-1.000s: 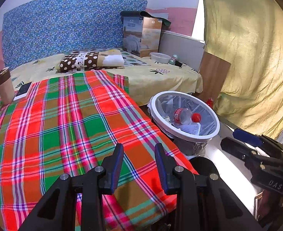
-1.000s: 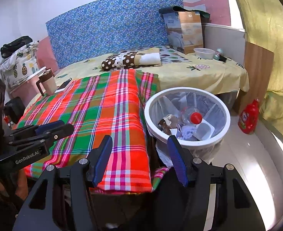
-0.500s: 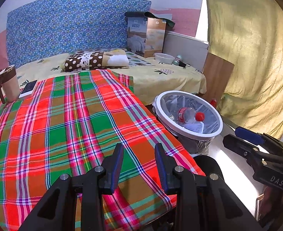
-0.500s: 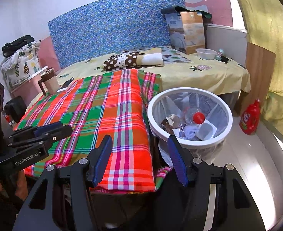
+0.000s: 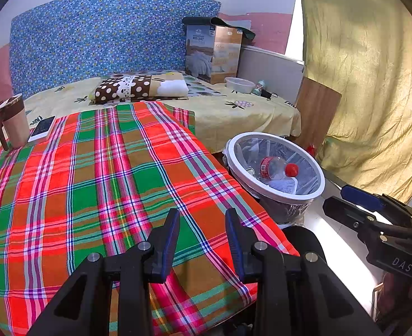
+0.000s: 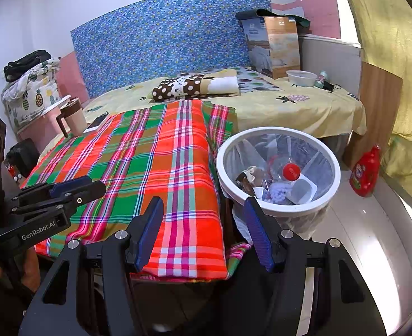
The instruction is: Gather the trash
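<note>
Bedroom setting: a bed with a plaid blanket (image 5: 99, 190) spread over its near half, a white tiled floor to the right. Nearest the cameras, the left hand-held gripper (image 5: 201, 218) hovers over the blanket edge, jaws partly spread with nothing between them. The right hand-held gripper (image 6: 203, 210) is spread wider, likewise empty, pointing at the gap between bed and bin.

Just beyond, beside the bed, stands the trash bin (image 6: 333, 168), lined with a clear bag. Inside it lie a plastic bottle (image 5: 273, 165) with a red cap, a small white tray (image 6: 302, 190), crumpled paper and wrappers. All of this is judged light, thin-walled and easily crushed; the bottle is smooth and likely to slip, so grip across its body or neck.

Farther off, candidates for collection rest on the yellow sheet near the far corner: a plastic bowl (image 6: 301, 77), probably light and flexible, best pinched at the rim, and a small bottle (image 6: 321, 78) lying just beside it. A mug (image 5: 14, 123) and a phone (image 5: 42, 132) sit at the bed's left side; a red bottle (image 6: 365, 170) stands on the floor
</note>
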The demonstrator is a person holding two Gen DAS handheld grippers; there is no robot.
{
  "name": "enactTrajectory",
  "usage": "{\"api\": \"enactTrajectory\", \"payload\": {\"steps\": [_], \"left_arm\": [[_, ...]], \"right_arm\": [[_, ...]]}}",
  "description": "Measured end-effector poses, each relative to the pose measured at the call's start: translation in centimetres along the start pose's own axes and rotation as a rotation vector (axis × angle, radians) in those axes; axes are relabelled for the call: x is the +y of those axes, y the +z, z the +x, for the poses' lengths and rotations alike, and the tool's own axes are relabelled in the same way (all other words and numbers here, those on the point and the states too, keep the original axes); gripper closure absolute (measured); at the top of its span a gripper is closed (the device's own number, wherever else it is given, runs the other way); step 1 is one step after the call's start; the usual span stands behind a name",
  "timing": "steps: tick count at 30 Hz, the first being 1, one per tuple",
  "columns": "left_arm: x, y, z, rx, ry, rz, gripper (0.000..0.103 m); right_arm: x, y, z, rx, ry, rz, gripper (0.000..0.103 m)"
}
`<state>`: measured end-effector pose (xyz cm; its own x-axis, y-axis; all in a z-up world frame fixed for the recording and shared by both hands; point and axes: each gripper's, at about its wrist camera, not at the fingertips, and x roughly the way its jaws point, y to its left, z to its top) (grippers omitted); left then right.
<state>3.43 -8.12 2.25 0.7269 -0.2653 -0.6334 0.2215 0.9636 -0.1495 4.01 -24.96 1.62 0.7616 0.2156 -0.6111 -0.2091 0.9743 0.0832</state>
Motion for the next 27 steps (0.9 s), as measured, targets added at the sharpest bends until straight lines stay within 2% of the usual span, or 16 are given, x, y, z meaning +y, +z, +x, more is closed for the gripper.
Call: {"api": "enactTrajectory", "payload": {"steps": [27], "left_arm": [[0.30, 0.10, 0.30, 0.011, 0.009, 0.002, 0.070]], "right_arm": [[0.31, 0.11, 0.36, 0.011, 0.005, -0.002, 0.042]]}}
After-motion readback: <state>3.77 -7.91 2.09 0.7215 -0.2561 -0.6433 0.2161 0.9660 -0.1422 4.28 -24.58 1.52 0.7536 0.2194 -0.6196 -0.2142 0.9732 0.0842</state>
